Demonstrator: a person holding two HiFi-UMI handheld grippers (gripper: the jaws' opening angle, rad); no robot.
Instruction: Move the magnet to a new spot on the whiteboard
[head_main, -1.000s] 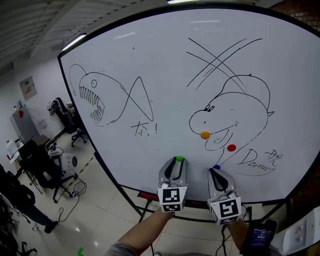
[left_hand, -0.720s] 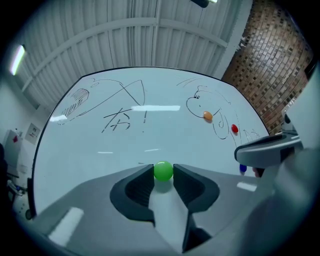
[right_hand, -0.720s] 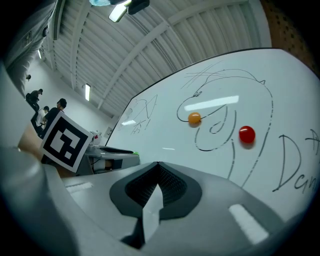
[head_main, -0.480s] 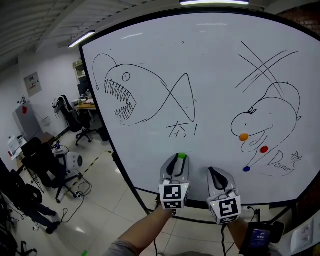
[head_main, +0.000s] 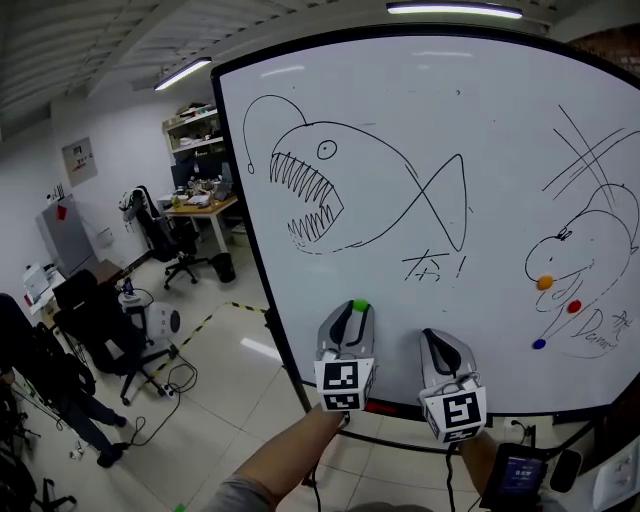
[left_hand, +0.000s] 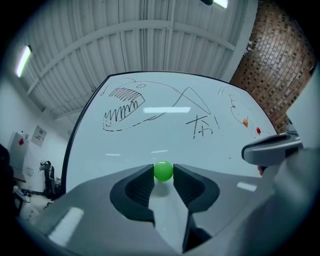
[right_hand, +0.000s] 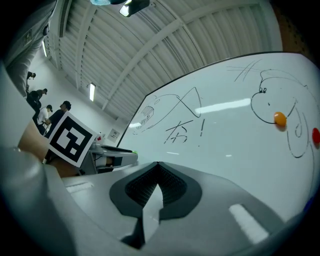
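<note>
Green magnet (left_hand: 163, 171) sits pinched in your left gripper (head_main: 350, 318), by the whiteboard's (head_main: 420, 130) lower edge. You have carried it leftward from the orange magnet (head_main: 544, 282) to below the fish drawing (head_main: 330, 195). Right gripper (right_hand: 157, 167) jaws are pressed together, empty. Placing remains.

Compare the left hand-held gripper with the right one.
The left hand-held gripper clamps a green magnet; the right hand-held gripper holds nothing. The left one's jaws stand apart around the magnet; the right one's are shut together. Both point toward the whiteboard.
</note>
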